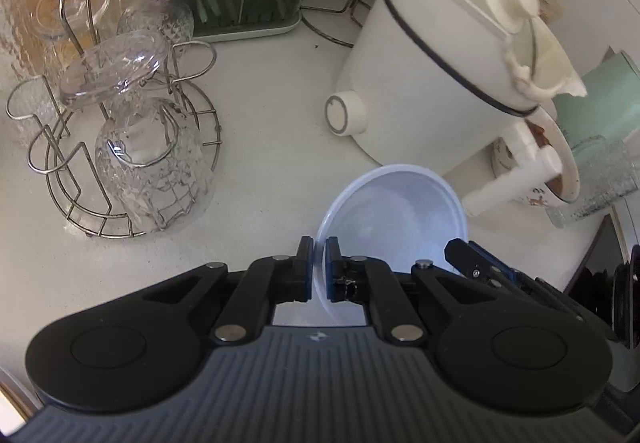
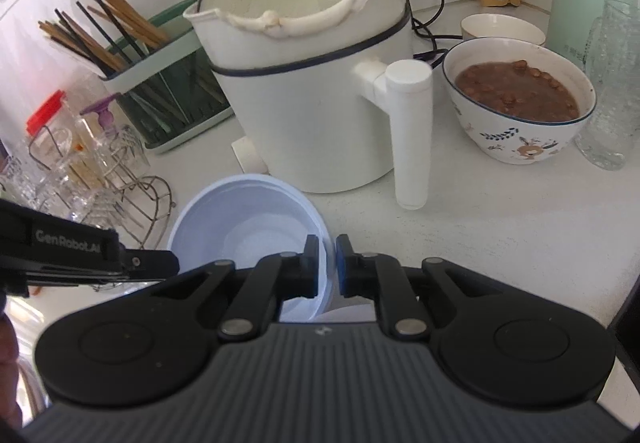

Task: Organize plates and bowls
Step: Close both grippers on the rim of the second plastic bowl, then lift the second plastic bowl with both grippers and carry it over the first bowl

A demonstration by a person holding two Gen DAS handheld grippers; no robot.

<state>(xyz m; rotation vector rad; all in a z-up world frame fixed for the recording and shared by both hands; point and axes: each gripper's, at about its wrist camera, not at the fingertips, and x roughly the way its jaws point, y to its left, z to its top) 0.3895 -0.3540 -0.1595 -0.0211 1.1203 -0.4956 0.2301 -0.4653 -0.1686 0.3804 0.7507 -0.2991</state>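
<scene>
A pale blue plastic bowl (image 1: 396,211) sits empty on the white counter, in front of the white electric pot. My left gripper (image 1: 319,245) is shut on the bowl's left rim, one pad inside and one outside. My right gripper (image 2: 327,245) is shut on the bowl (image 2: 248,215) at its right rim in the same way. In the left wrist view the right gripper's fingers (image 1: 464,255) show at the bowl's right edge. The left gripper's fingers (image 2: 156,261) reach the bowl's left edge in the right wrist view.
A white electric pot (image 2: 312,83) with lid and handle stands just behind the bowl. A patterned bowl of brown soup (image 2: 520,99) is to its right, beside a glass jug (image 2: 612,83). A wire rack with upturned glasses (image 1: 132,147) and a chopstick holder (image 2: 160,83) stand left.
</scene>
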